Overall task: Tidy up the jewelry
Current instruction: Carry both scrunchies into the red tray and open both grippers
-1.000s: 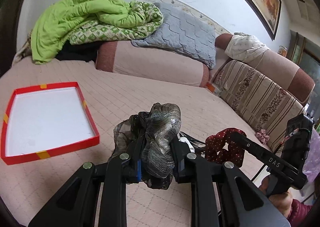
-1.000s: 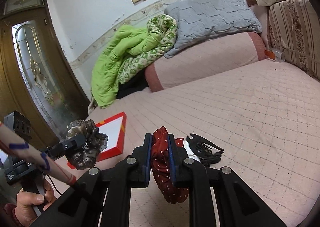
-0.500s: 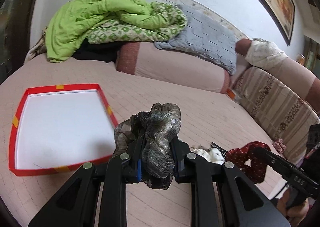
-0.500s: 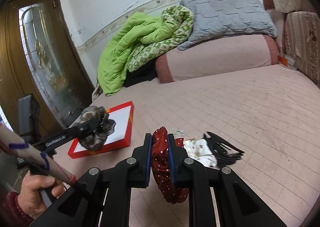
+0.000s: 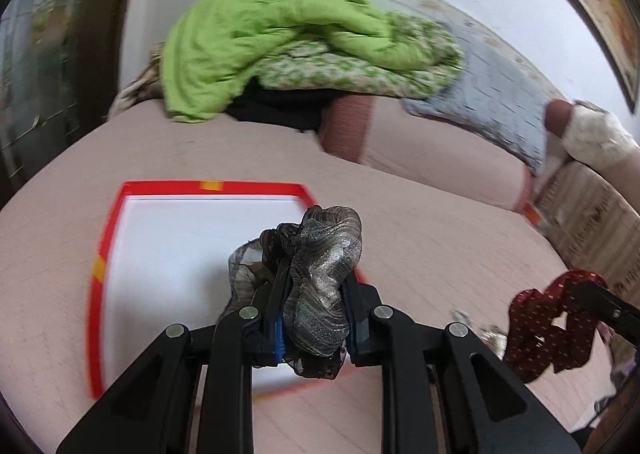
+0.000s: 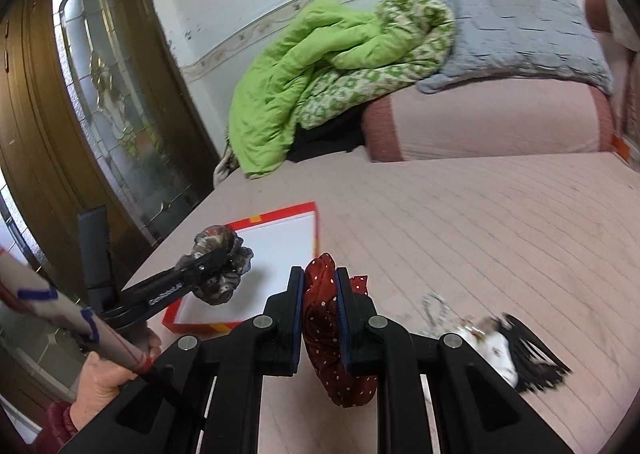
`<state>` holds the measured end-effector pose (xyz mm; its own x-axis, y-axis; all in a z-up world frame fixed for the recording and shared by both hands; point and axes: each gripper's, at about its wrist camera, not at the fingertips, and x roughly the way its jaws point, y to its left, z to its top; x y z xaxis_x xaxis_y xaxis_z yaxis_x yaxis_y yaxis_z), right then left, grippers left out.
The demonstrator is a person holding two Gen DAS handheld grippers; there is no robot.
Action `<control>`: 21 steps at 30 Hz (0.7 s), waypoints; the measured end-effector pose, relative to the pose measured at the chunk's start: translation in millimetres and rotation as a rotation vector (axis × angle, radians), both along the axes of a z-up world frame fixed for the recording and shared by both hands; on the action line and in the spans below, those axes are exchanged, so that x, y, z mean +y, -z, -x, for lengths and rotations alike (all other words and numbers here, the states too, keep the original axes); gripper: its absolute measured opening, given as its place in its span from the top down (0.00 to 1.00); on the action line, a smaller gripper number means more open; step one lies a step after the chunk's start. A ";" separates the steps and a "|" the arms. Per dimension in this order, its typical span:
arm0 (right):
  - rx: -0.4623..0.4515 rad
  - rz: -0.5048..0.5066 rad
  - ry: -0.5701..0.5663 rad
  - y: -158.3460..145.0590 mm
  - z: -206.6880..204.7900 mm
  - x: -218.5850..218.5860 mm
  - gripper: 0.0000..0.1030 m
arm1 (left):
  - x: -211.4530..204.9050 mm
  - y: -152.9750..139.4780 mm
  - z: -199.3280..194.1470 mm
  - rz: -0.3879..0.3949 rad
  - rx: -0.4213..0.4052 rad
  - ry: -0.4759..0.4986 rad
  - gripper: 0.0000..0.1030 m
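Two scrunchies ride clamped: left gripper (image 5: pixel 312 314) pinches the grey scrunchie (image 5: pixel 320 294) over the red tray (image 5: pixel 96 266), right gripper (image 6: pixel 320 318) squeezes the red scrunchie (image 6: pixel 332 338) just beside it.

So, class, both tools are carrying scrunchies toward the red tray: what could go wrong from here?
1. The grey scrunchie hangs over the red tray's near corner; released now, it might land on the rim or outside.
2. The red scrunchie is carried close above the loose chain and black clip, and could snag or drag them.
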<state>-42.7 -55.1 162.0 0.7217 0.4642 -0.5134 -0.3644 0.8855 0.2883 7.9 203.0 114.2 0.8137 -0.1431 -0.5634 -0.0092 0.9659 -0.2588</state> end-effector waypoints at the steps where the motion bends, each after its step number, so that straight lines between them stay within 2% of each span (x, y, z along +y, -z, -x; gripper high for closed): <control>1: 0.004 0.001 -0.012 -1.0 -4.9 6.9 0.84 | 12.2 0.1 -5.6 0.007 0.000 -0.023 0.81; 5: 0.041 0.000 -0.071 1.5 -34.5 43.7 0.84 | 43.9 3.4 -26.3 -0.003 0.017 -0.073 0.81; 13: 0.116 0.001 -0.153 15.6 -106.6 127.7 0.84 | 94.7 18.3 -71.7 0.051 0.086 -0.124 0.81; 21: 0.172 -0.009 -0.175 33.0 -177.6 191.3 0.84 | 108.9 34.1 -105.9 0.063 0.136 -0.146 0.81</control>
<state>134.9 136.2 129.0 0.5318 0.5800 -0.6171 -0.4571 0.8100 0.3674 113.8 311.8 80.1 0.7457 -0.0677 -0.6628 -0.1870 0.9336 -0.3057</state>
